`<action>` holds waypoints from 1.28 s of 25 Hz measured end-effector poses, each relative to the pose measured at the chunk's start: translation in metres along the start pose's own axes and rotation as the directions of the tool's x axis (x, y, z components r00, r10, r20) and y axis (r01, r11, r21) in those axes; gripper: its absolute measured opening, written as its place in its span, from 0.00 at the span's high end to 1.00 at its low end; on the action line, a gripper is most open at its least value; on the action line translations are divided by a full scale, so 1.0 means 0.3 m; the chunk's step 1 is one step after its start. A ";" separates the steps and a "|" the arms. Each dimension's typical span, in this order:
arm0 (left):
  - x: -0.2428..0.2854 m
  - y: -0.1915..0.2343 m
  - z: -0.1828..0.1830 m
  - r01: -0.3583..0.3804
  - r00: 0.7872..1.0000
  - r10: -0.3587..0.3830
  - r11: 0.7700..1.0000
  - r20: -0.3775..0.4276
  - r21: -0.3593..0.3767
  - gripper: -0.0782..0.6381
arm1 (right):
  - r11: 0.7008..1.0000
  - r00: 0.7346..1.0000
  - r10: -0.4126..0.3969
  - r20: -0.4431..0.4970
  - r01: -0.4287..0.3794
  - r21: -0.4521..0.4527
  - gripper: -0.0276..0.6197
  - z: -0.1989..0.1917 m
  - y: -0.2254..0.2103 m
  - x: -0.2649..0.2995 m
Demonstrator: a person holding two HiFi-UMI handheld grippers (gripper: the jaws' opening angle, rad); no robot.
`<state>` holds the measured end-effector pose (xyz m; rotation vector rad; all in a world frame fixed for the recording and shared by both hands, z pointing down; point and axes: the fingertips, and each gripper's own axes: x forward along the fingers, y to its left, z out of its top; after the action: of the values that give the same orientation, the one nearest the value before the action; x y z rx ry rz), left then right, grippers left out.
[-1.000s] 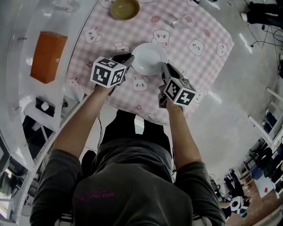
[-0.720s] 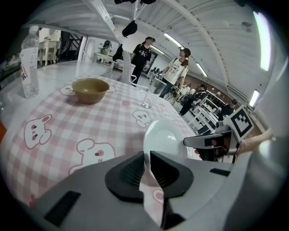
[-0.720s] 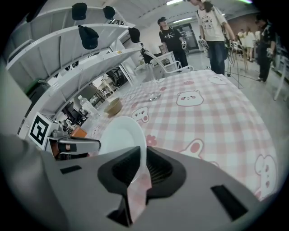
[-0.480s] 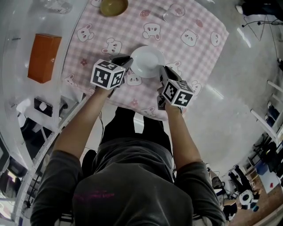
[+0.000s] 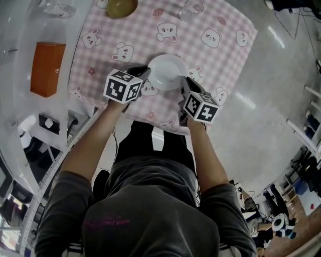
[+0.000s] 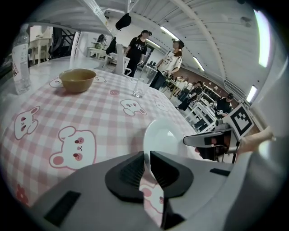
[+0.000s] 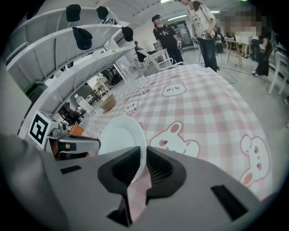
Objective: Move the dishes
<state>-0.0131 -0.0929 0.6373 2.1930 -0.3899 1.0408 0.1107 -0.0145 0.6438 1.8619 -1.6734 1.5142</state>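
Note:
A white plate [image 5: 167, 71] hangs above the pink checked tablecloth [image 5: 215, 55], held from both sides. My left gripper [image 5: 144, 71] is shut on the plate's left rim [image 6: 145, 149]; my right gripper [image 5: 183, 83] is shut on its right rim [image 7: 142, 155]. In the left gripper view the plate [image 6: 165, 140] stands edge-on between the pads, with the right gripper [image 6: 212, 140] beyond it. The right gripper view shows the plate [image 7: 119, 135] with the left gripper [image 7: 67, 145] behind. A brown bowl [image 5: 121, 7] and a clear glass [image 5: 190, 8] stand at the far end of the table.
An orange box [image 5: 46, 68] lies on the white shelf at left. A water bottle [image 6: 21, 58] stands by the table's left edge. Several people [image 6: 137, 47] stand beyond the table. Grey floor [image 5: 271, 115] lies to the right of the table.
Both grippers and the plate have drifted together toward the near edge of the table; the bowl and glass have slid up toward the top of the head view.

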 end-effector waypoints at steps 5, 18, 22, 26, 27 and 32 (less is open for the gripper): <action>0.012 -0.007 -0.016 0.003 1.000 -0.003 1.000 -0.015 0.002 0.83 | 1.000 1.000 -0.010 -0.013 0.010 0.003 0.88 -0.013 -0.012 -0.002; 0.043 -0.009 -0.029 0.006 0.999 -0.006 1.000 -0.041 0.001 0.83 | 1.000 0.999 -0.008 -0.035 0.008 0.004 0.88 -0.026 -0.034 0.006; 0.049 -0.004 -0.031 0.005 0.999 -0.005 1.000 -0.047 0.001 0.83 | 1.000 0.999 -0.006 -0.040 0.006 0.002 0.88 -0.025 -0.034 0.013; 0.055 -0.001 -0.034 0.005 0.999 -0.005 1.000 -0.051 -0.002 0.83 | 1.000 0.999 -0.007 -0.047 0.007 -0.002 0.88 -0.024 -0.037 0.017; 0.056 0.000 -0.035 0.004 0.999 -0.005 1.000 -0.053 -0.003 0.83 | 1.000 0.999 -0.007 -0.049 0.007 -0.003 0.88 -0.024 -0.037 0.019; 0.058 0.000 -0.035 0.008 0.999 -0.009 1.000 -0.053 -0.007 0.83 | 1.000 0.999 -0.005 -0.054 0.005 -0.005 0.88 -0.025 -0.039 0.022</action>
<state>-0.0080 -0.0855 0.6555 2.1542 -0.3591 1.0896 0.1152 -0.0092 0.6576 1.8051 -1.6460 1.5427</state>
